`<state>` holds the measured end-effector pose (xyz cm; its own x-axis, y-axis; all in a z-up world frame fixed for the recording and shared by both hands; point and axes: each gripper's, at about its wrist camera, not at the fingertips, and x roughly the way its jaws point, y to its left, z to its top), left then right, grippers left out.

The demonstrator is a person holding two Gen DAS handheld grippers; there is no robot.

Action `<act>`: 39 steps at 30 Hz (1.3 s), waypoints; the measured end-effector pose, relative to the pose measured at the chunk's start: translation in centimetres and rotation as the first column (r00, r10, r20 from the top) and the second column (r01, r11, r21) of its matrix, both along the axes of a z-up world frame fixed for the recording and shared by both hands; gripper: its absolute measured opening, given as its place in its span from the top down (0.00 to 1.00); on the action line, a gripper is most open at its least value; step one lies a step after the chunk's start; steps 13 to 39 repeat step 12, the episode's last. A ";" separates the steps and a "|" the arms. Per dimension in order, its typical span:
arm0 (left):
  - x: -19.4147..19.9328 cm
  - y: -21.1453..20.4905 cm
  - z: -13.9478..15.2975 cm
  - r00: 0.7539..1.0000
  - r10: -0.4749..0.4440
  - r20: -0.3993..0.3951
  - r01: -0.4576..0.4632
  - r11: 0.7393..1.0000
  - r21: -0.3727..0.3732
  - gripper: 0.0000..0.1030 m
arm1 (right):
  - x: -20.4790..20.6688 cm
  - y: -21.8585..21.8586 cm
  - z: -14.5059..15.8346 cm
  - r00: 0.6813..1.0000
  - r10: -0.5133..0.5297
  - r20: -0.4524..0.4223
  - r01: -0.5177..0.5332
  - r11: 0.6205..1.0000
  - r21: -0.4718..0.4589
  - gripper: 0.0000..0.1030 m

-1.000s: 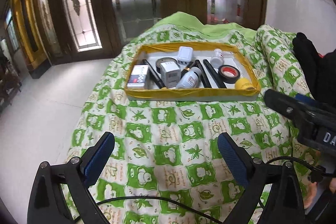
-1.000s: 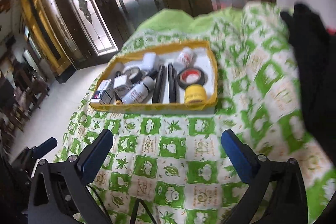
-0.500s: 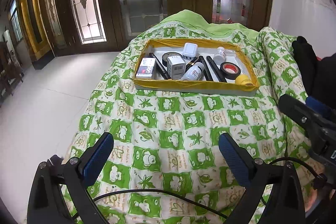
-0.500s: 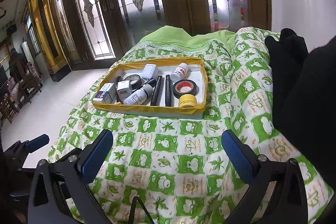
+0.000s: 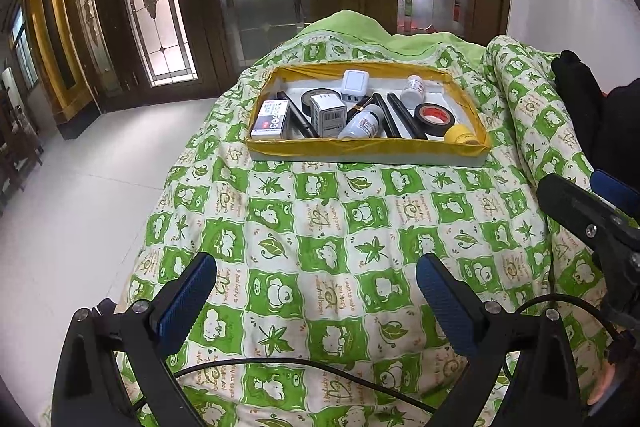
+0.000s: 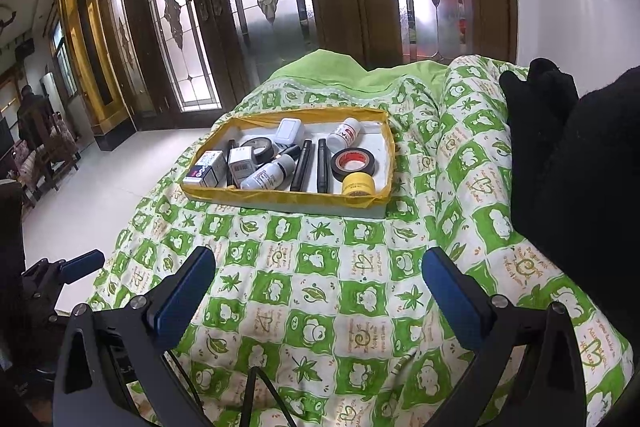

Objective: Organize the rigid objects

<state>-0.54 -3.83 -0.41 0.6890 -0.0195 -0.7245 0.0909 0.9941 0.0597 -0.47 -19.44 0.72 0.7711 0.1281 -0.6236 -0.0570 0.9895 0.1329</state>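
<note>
A yellow-rimmed tray [image 5: 360, 149] [image 6: 280, 195] lies far ahead on a green-and-white quilt. It holds small boxes [image 5: 271, 119], black pens [image 6: 303, 171], a white bottle [image 5: 362, 124], a black tape roll [image 6: 354, 166], a yellow tape roll [image 6: 358, 185] and a white charger [image 5: 355, 84]. My left gripper [image 5: 316, 287] is open and empty, low over the quilt, well short of the tray. My right gripper [image 6: 320, 281] is open and empty too, beside it to the right. The right gripper's body also shows at the right edge of the left wrist view [image 5: 592, 219].
The quilt [image 5: 320, 227] drops off at its left edge to a pale tiled floor [image 5: 80, 207]. Wooden stained-glass doors [image 6: 256, 7] stand behind. A black garment [image 6: 580, 147] lies on the right. A cable [image 5: 280, 367] runs between my left fingers.
Both grippers have pulled back and risen away from the tray, which now looks smaller and farther off. Both stay open and empty.
</note>
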 end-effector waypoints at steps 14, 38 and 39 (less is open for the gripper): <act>-0.1 0.4 0.2 1.000 0.005 0.013 -0.005 1.000 -0.023 0.02 | -0.1 0.2 -0.5 1.000 -0.003 -0.029 0.003 1.000 0.003 0.00; -0.1 0.4 0.2 1.000 0.005 0.013 -0.005 1.000 -0.023 0.02 | -0.1 0.2 -0.5 1.000 -0.003 -0.029 0.003 1.000 0.003 0.00; -0.1 0.4 0.2 1.000 0.005 0.013 -0.005 1.000 -0.023 0.02 | -0.1 0.2 -0.5 1.000 -0.003 -0.029 0.003 1.000 0.003 0.00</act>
